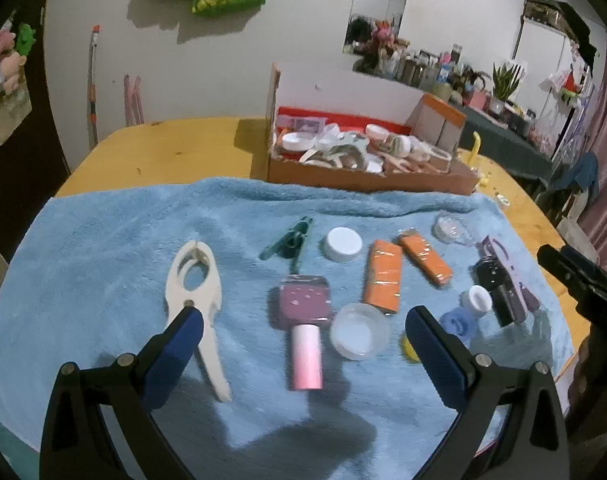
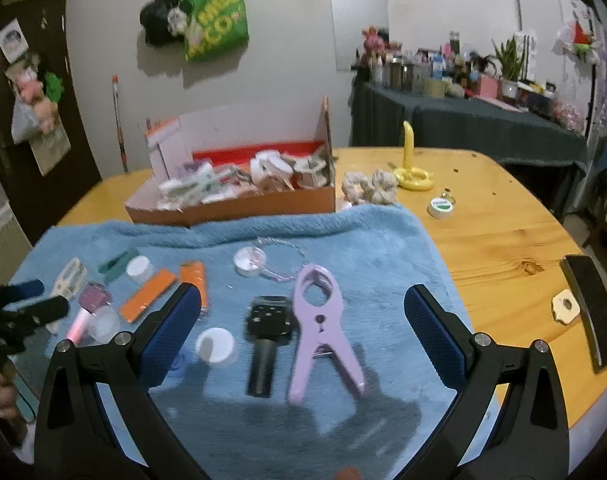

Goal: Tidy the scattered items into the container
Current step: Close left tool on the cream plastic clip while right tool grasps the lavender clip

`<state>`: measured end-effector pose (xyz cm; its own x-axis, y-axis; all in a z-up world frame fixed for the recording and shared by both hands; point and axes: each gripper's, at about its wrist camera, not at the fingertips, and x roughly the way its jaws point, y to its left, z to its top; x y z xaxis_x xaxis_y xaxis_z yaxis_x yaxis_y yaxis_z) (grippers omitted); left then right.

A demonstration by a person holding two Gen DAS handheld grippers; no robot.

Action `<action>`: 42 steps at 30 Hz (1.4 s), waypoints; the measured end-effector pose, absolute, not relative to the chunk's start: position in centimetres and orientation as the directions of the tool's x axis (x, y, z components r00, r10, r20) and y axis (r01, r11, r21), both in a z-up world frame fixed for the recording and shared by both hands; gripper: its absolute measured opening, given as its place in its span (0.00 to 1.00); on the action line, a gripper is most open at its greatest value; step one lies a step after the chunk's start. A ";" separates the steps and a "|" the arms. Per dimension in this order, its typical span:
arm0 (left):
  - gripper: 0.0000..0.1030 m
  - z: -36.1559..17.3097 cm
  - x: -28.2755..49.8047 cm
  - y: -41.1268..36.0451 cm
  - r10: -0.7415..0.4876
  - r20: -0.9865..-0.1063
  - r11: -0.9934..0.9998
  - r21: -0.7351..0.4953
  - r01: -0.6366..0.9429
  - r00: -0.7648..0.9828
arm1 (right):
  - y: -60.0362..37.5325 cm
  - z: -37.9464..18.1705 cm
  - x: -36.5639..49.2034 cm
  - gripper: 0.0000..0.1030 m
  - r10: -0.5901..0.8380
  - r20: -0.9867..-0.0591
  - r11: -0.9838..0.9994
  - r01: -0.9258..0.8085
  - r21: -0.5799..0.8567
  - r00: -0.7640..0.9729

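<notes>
Left gripper (image 1: pixel 301 322) spread wide, empty, above pink-handled purple toy microphone (image 1: pixel 303 328) and clear round lidless jar (image 1: pixel 358 331). Right gripper (image 2: pixel 302 312) likewise agape, nothing clamped, over lilac plastic clamp (image 2: pixel 321 324) and black toy microphone (image 2: pixel 266 340). All scattered on fluffy blue towel (image 2: pixel 375 236). Beyond, open cardboard box with red lining (image 2: pixel 239 208), heaped with white lids, jars, clips.

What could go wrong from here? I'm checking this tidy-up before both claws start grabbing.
1. The pink toy microphone lies close against the clear lid, so the open left claw may catch both.
2. The lilac clamp lies right beside the black toy microphone; the open right claw could knock it.
3. The cardboard box already looks heaped, so items might spill.
</notes>
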<state>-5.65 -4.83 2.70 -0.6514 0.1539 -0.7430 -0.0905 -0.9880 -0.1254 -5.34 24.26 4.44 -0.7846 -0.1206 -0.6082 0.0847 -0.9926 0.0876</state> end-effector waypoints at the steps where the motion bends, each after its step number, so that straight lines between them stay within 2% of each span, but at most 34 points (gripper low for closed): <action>1: 1.00 2.6 -5.9 -5.0 0.155 -0.753 -0.988 -0.125 -0.093 -0.640 | 24.3 4.3 -5.7 1.00 -0.120 -0.622 -0.993 0.086 0.085 -0.774; 11: 1.00 1.0 -9.0 -7.8 0.173 -0.840 -0.985 -0.145 -0.095 -0.514 | 25.5 3.4 -8.7 1.00 -0.154 -0.752 -0.987 0.131 0.091 -0.640; 20: 1.00 -0.8 -10.6 -10.2 0.183 -0.892 -0.983 -0.167 -0.075 -0.413 | 25.4 2.6 -10.2 1.00 -0.159 -0.803 -0.983 0.167 0.075 -0.575; 27: 1.00 -1.0 -10.9 -10.4 0.184 -0.900 -0.983 -0.164 -0.084 -0.395 | 25.4 1.9 -10.7 1.00 -0.151 -0.826 -0.982 0.178 0.063 -0.543; 31: 1.00 -1.0 -11.1 -10.3 0.182 -0.906 -0.983 -0.157 -0.095 -0.383 | 25.5 1.5 -11.1 0.87 -0.149 -0.843 -0.982 0.179 0.064 -0.516; 39: 1.00 -1.1 -10.9 -10.2 0.172 -0.915 -0.984 -0.141 -0.109 -0.365 | 25.1 1.1 -10.9 0.83 -0.151 -0.857 -0.978 0.202 0.057 -0.492; 42: 0.99 -1.1 -10.8 -10.1 0.167 -0.917 -0.984 -0.135 -0.112 -0.362 | 25.2 1.1 -10.8 0.77 -0.153 -0.862 -0.977 0.206 0.058 -0.483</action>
